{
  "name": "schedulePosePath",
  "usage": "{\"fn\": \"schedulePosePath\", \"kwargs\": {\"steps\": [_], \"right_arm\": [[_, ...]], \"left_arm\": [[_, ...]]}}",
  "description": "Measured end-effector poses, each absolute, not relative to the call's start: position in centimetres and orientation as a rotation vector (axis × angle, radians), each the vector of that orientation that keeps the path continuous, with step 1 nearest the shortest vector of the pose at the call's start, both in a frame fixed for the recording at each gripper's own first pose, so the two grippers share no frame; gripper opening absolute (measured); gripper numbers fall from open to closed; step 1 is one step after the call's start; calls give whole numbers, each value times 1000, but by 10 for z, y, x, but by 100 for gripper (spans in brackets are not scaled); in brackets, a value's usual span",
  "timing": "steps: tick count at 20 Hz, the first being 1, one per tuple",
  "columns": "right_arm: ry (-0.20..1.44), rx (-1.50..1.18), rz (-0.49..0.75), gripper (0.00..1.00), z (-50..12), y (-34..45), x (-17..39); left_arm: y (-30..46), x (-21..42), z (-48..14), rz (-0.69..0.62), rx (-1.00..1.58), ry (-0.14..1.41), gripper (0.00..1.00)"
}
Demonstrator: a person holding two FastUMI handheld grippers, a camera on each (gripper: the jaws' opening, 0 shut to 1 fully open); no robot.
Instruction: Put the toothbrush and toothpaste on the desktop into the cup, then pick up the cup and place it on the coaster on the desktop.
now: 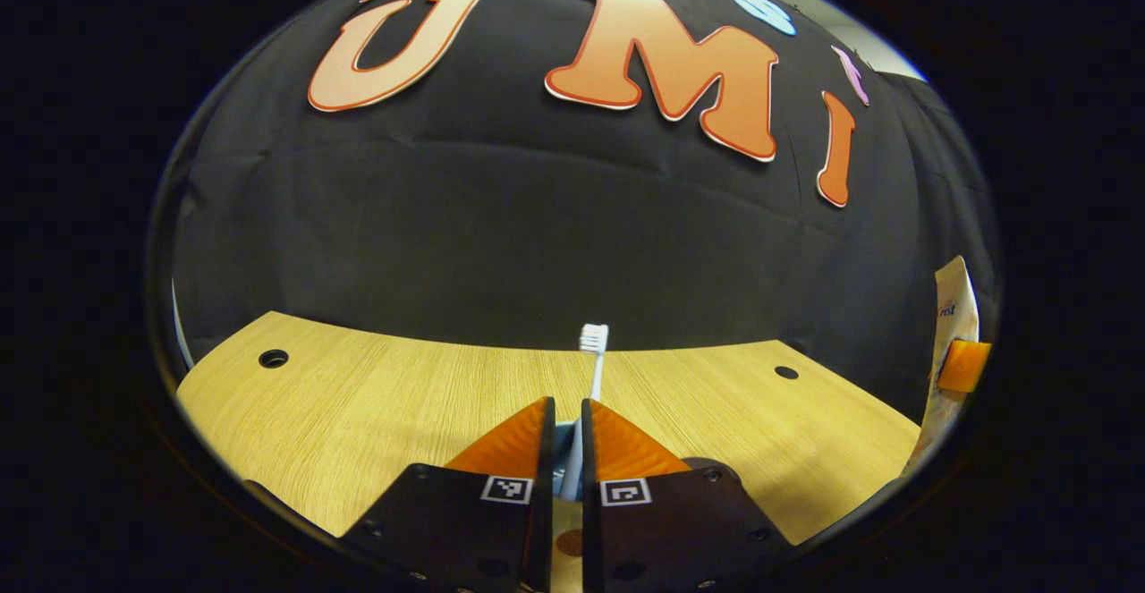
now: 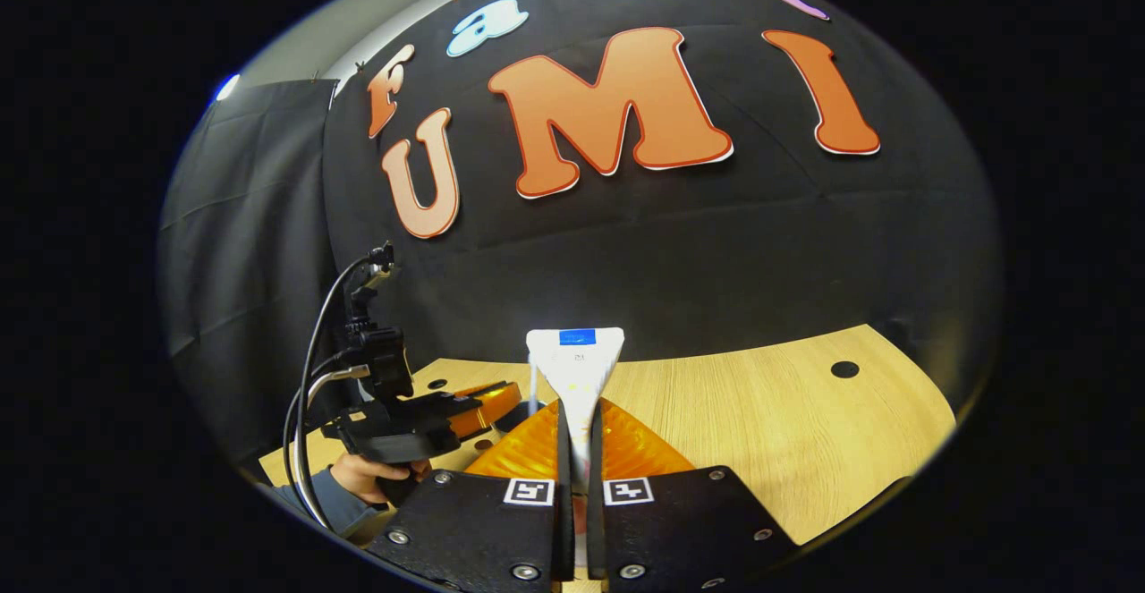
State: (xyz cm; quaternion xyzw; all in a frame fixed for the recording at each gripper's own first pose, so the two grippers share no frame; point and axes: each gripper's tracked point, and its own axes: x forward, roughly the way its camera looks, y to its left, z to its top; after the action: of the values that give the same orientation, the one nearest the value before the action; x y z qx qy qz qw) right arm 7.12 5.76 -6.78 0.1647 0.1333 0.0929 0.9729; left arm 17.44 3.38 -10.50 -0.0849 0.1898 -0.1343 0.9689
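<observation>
Two orange-fingered grippers each clamp one item: left gripper (image 1: pixel 569 427) pinches one toothbrush (image 1: pixel 592 351), bristles up, above the wooden desktop (image 1: pixel 376 396); right gripper (image 2: pixel 580 432) squeezes one toothpaste tube (image 2: pixel 575 362).

The left gripper (image 1: pixel 568 414) had its orange fingers nearly together, pinching a toothbrush (image 1: pixel 592 351). The right gripper (image 2: pixel 580 414) clamped a toothpaste tube (image 2: pixel 575 360). A hand (image 2: pixel 371 477) gripped the left gripper's handle.

Light wooden table (image 1: pixel 376 414) — dark round holes (image 1: pixel 273 359), black cloth wall (image 1: pixel 501 235)
</observation>
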Motion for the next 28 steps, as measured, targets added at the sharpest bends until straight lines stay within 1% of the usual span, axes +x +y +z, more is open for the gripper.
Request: {"fn": "schedulePosePath", "kwargs": {"steps": [1,2,3,4,5,6,8,9,12,15,20,24,28], "right_arm": [[263,335,189,6,-66,59,69],[259,337,192,6,-65,62,70],[238,339,201,6,-60,65,71],[215,339,207,6,-55,67,73],[189,346,210,6,-49,67,76],[161,359,214,6,-43,67,80],[102,400,228,6,-31,69,88],[79,412,233,6,-25,69,92],[14,427,227,7,-14,65,112],[-35,439,222,7,-9,65,125],[-95,427,265,7,-8,94,151],[-106,397,299,7,-11,125,177],[-134,375,324,7,-7,148,197]], "left_arm": [[35,165,-104,-276,-160,391,16],[39,161,-104,-277,-144,386,22],[43,154,-101,-280,-131,379,25],[50,145,-100,-281,-133,381,33],[55,138,-100,-274,-142,386,51],[61,131,-102,-266,-144,411,62],[78,118,-101,-233,-146,408,100],[86,114,-97,-221,-147,397,98],[99,97,-81,-211,-163,367,98],[104,84,-60,-218,-138,303,98],[105,69,-43,-234,-114,263,98],[110,63,-45,-233,-114,255,98],[116,60,-54,-231,-127,278,98]]}}
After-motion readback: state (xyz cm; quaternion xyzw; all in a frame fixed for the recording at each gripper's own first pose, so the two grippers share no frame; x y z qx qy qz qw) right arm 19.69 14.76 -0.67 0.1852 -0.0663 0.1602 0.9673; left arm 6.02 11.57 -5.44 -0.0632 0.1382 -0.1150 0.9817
